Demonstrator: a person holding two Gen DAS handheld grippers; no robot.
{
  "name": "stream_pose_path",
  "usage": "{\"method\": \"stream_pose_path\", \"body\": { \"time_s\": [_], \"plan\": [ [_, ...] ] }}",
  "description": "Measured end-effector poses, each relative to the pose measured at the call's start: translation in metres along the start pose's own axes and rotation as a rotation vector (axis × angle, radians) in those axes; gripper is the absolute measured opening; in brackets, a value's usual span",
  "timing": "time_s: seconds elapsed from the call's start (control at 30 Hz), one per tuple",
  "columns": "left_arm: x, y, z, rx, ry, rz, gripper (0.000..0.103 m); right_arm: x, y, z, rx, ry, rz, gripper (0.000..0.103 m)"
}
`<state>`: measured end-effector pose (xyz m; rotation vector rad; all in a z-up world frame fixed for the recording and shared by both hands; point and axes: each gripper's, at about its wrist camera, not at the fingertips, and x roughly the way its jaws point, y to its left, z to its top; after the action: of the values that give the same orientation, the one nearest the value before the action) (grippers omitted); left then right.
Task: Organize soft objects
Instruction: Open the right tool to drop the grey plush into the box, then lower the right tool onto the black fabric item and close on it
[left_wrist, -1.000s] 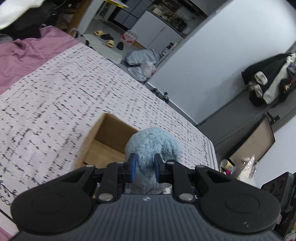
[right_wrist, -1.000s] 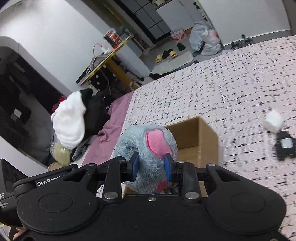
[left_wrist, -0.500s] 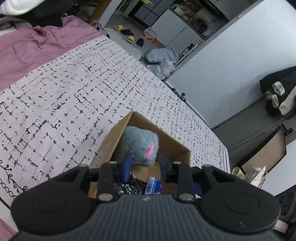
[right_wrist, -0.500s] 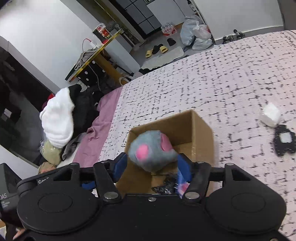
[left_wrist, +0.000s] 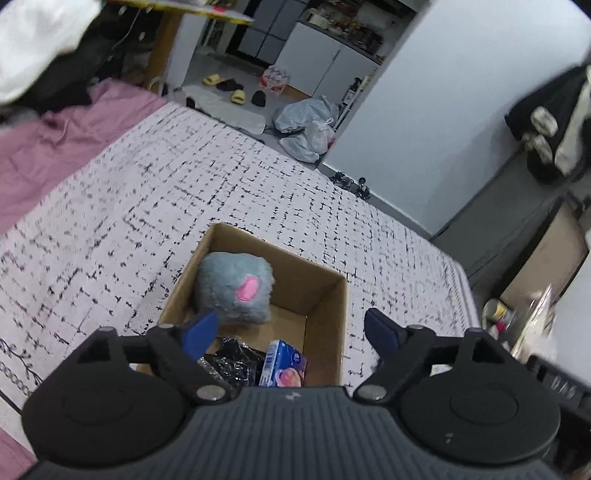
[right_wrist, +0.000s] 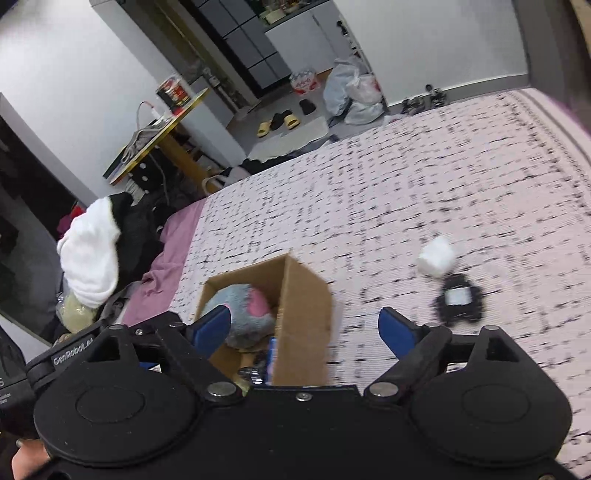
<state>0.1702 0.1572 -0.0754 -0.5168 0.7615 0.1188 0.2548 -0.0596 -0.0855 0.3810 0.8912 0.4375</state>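
A grey-blue plush toy (left_wrist: 234, 288) with a pink patch lies in an open cardboard box (left_wrist: 334, 295) on the bed; it also shows in the right wrist view (right_wrist: 242, 312) inside the box (right_wrist: 303, 295). My left gripper (left_wrist: 290, 325) is open and empty above the box. My right gripper (right_wrist: 304, 325) is open and empty above the box's right wall. A white soft block (right_wrist: 436, 256) and a black toy (right_wrist: 458, 299) lie on the bedspread to the right of the box.
The box also holds a blue carton (left_wrist: 282, 365) and black crinkled wrapping (left_wrist: 236, 362). The patterned bedspread (left_wrist: 184, 199) meets a pink sheet (left_wrist: 55, 147) at left. Clothes (right_wrist: 92, 251) are piled beside the bed. Bags (left_wrist: 306, 129) lie on the floor beyond.
Both grippers held the plush above the box, then opened wide; the plush dropped into the box. Both grippers have pulled up and back.
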Motion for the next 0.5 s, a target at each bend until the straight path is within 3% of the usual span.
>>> {"method": "stream_pose_path", "body": {
  "time_s": [0.17,0.5],
  "plan": [
    [0.002,-0.029,-0.011,0.093,0.032,0.012,0.088,-0.017,-0.020,0.004,-0.009,-0.011,-0.038,0.093],
    [0.004,-0.065,-0.025,0.149,0.055,0.016,0.090,-0.036,-0.058,0.004,0.031,-0.022,-0.063,0.097]
  ]
}}
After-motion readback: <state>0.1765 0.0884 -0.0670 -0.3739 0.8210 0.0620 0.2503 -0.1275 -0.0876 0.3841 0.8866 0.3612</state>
